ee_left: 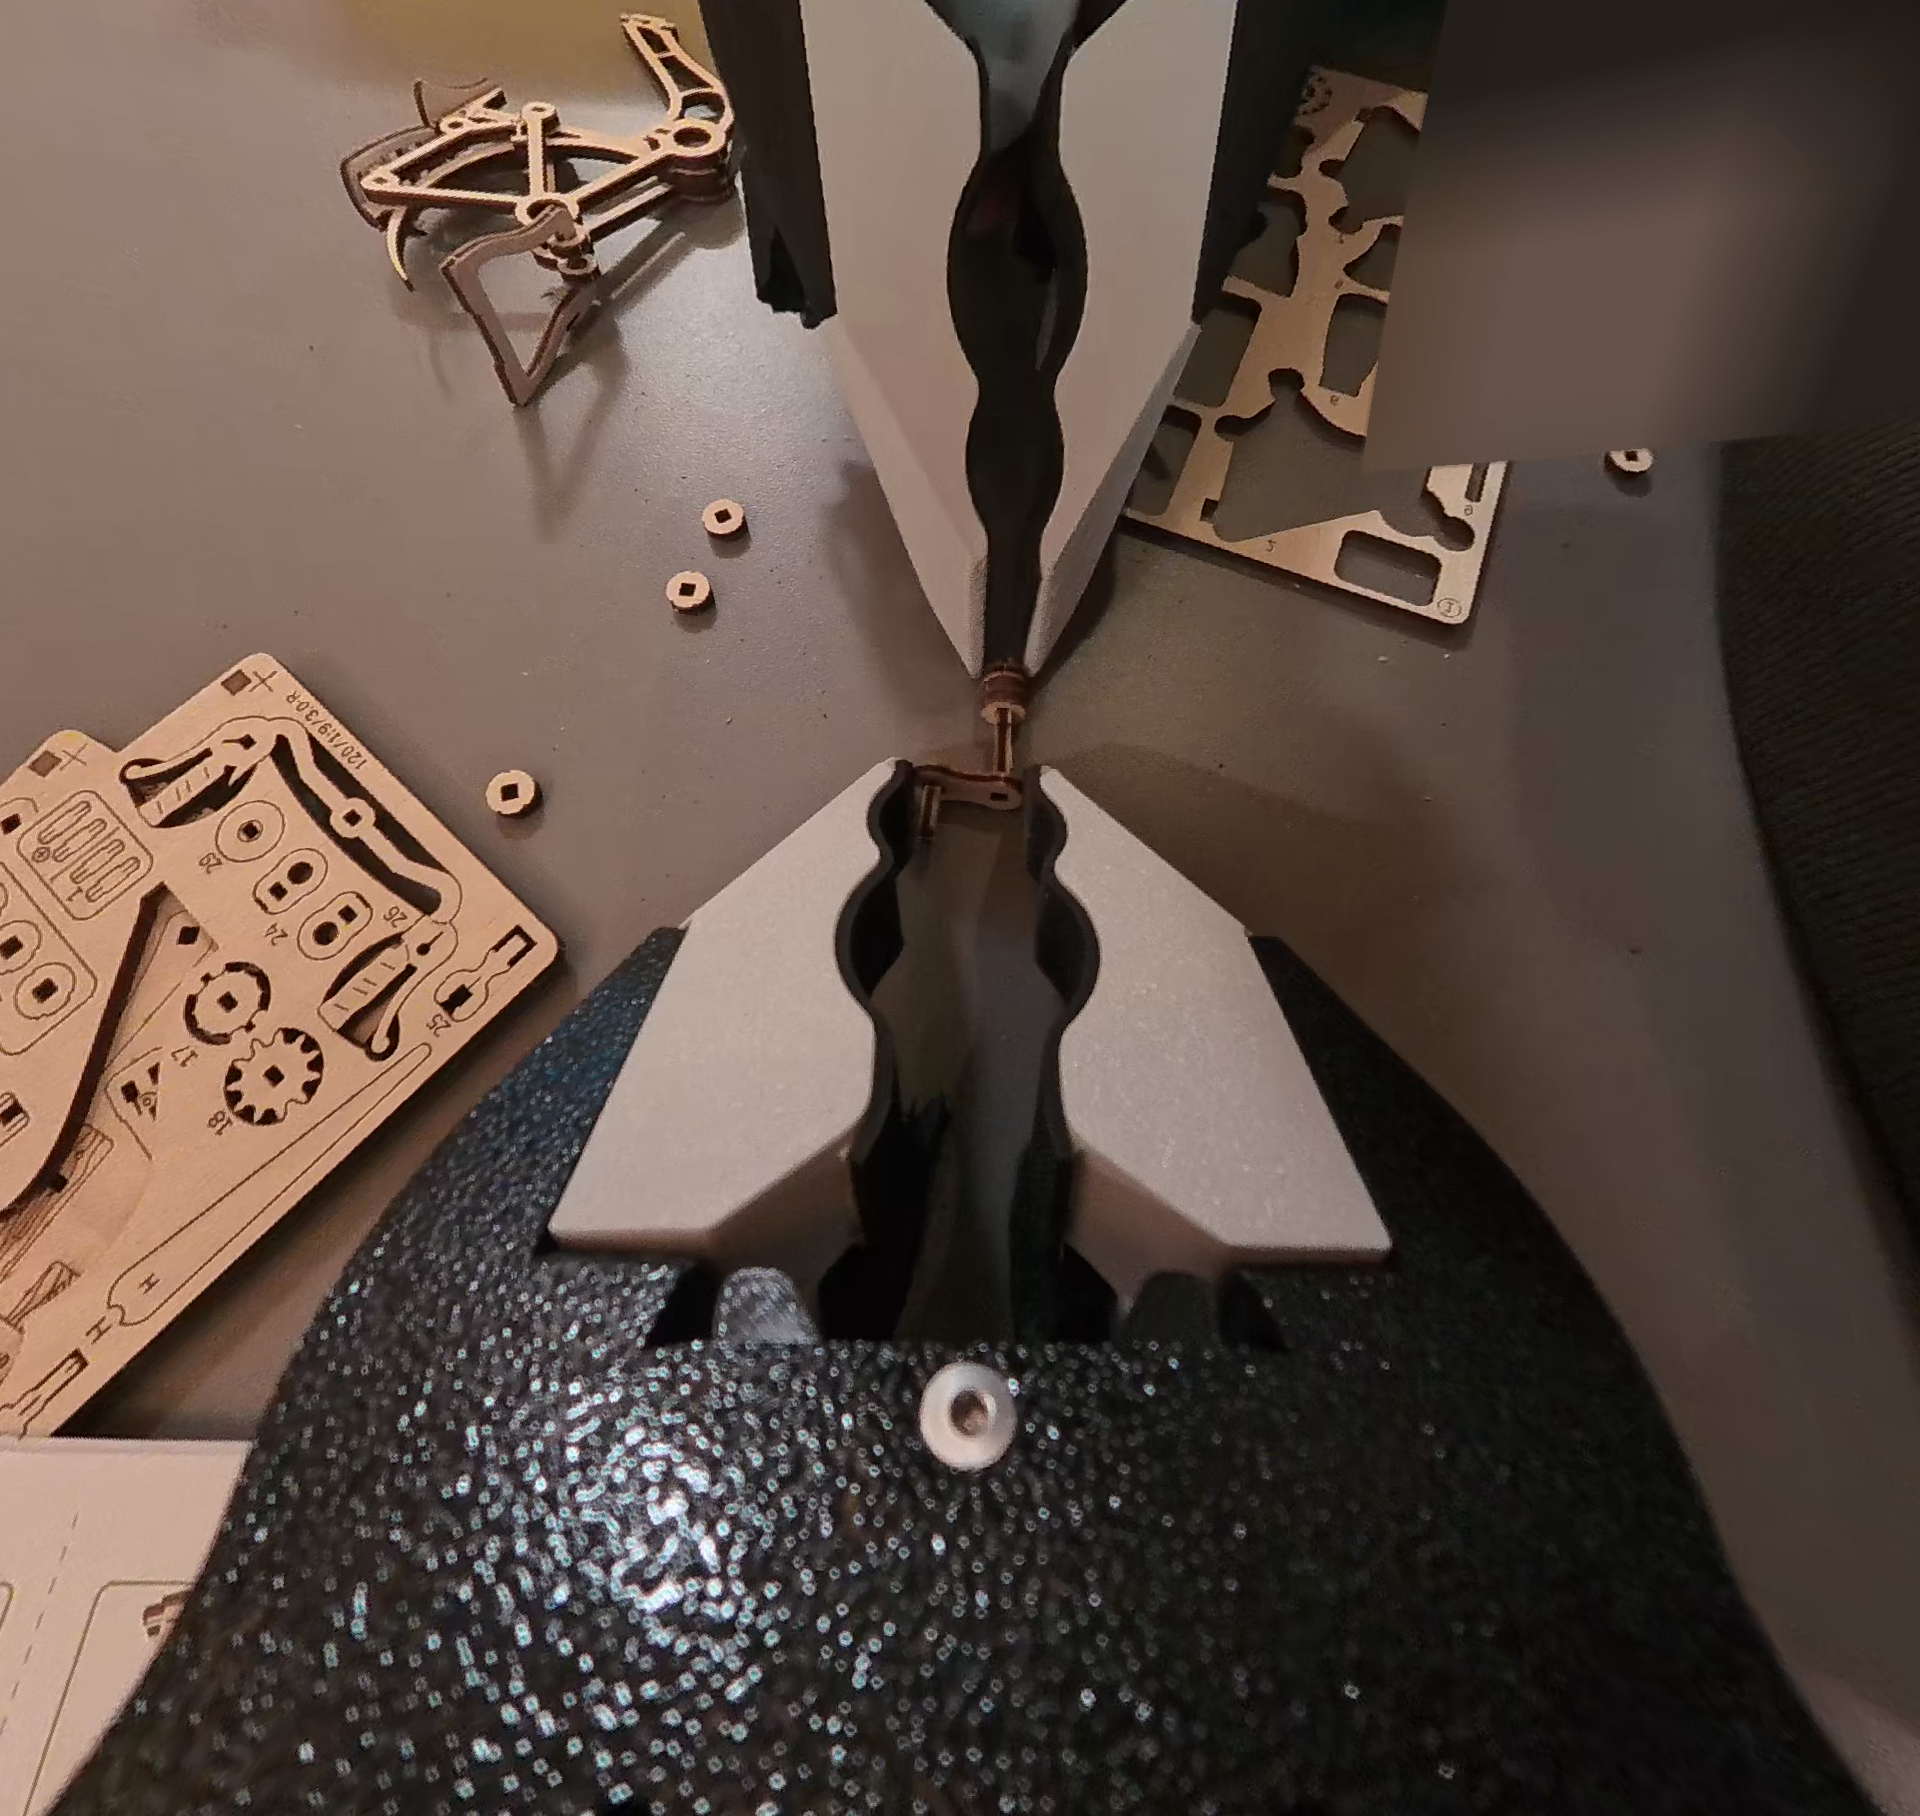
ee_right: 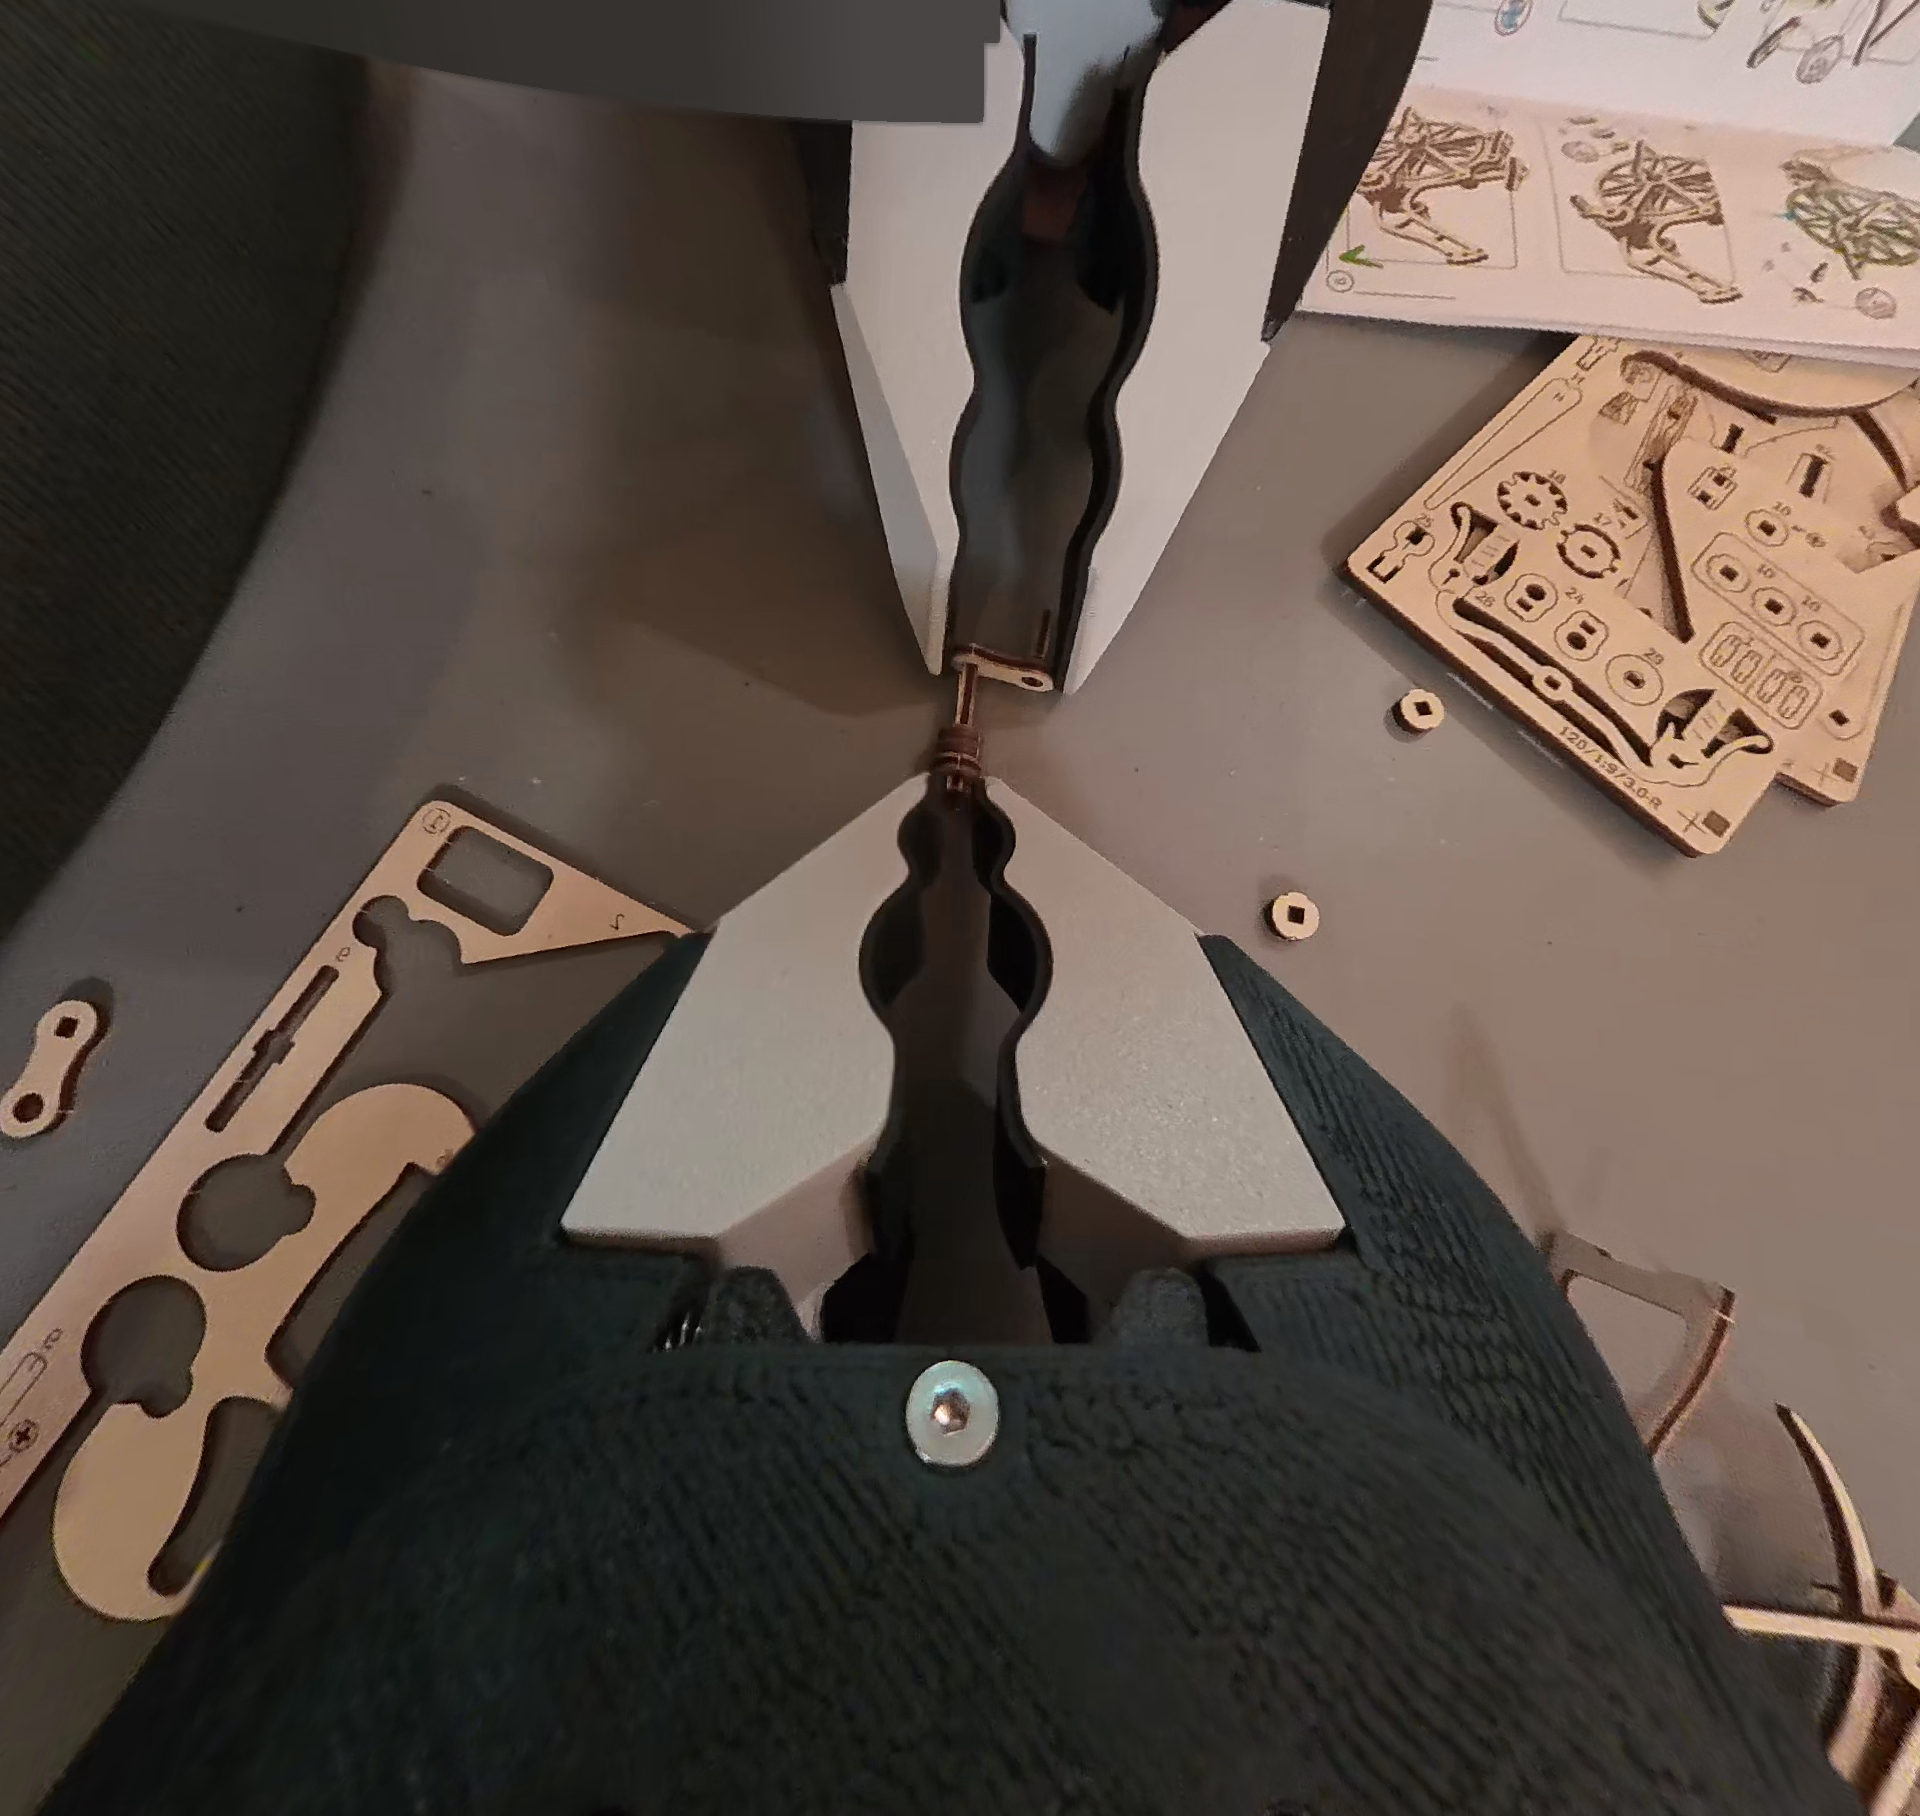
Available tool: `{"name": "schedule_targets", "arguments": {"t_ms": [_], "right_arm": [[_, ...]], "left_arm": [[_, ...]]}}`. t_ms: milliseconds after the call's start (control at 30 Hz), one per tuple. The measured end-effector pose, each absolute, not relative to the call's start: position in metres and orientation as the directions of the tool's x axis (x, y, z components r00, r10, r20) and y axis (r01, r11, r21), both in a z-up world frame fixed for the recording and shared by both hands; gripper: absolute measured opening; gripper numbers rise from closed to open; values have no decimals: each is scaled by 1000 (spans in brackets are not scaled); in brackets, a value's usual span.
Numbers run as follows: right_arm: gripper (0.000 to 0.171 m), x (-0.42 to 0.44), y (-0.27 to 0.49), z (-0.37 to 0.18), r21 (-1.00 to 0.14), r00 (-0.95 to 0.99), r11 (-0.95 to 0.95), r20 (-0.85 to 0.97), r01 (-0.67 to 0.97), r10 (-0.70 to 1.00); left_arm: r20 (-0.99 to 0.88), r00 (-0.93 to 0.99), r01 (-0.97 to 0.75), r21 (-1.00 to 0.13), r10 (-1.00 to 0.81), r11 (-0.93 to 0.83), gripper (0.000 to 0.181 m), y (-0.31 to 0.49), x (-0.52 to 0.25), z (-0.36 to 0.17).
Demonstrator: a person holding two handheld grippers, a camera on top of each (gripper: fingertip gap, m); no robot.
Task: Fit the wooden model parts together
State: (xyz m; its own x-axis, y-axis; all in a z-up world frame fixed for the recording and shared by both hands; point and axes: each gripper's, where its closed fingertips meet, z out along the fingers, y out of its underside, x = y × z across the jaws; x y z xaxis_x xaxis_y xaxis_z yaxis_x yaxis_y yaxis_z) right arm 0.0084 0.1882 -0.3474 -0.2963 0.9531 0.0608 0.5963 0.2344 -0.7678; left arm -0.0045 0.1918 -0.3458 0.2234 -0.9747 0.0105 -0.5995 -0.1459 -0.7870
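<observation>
**Two grippers meeting tip to tip over a grey table**

Left gripper (ee_left: pixel 971 790): black speckled body nearest the lens, grey fingers narrowed onto a flat wooden link (ee_left: pixel 966 787) held crosswise at the tips.

Right gripper (ee_right: pixel 954 792): black body, grey fingers pinched onto a small ringed wooden stack (ee_right: pixel 957 751); its peg (ee_left: pixel 1004 740) meets the link, so the joined piece hangs between both tips above the grey table (ee_left: pixel 260 478).

Instruction sheet (ee_right: pixel 1662 145): white, with drawings, at the table's far edge in the right wrist view.

Uncut part sheets (ee_left: pixel 229 945): stacked, left of the link.

Emptied part sheet (ee_left: pixel 1340 436): beyond the link, to the right.

Half-built wooden model (ee_left: pixel 540 208): beyond the link, to the left, well apart.

Loose link piece (ee_right: pixel 47 1070): beside the emptied sheet.

Wooden washers (ee_left: pixel 515 798): several, scattered between the uncut sheets and the model.
</observation>
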Motion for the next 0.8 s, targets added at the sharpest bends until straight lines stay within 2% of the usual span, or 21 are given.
{"name": "schedule_targets", "arguments": {"t_ms": [367,800], "right_arm": [[2,8,188,-347,-768,-251,183,31,613,968],[0,7,187,-348,-765,-212,195,78,613,974]], "left_arm": [[15,272,-592,-785,-962,-179,19,193,-5,-346],[21,275,-591,-785,-961,-186,18,193,-5,-346]]}}
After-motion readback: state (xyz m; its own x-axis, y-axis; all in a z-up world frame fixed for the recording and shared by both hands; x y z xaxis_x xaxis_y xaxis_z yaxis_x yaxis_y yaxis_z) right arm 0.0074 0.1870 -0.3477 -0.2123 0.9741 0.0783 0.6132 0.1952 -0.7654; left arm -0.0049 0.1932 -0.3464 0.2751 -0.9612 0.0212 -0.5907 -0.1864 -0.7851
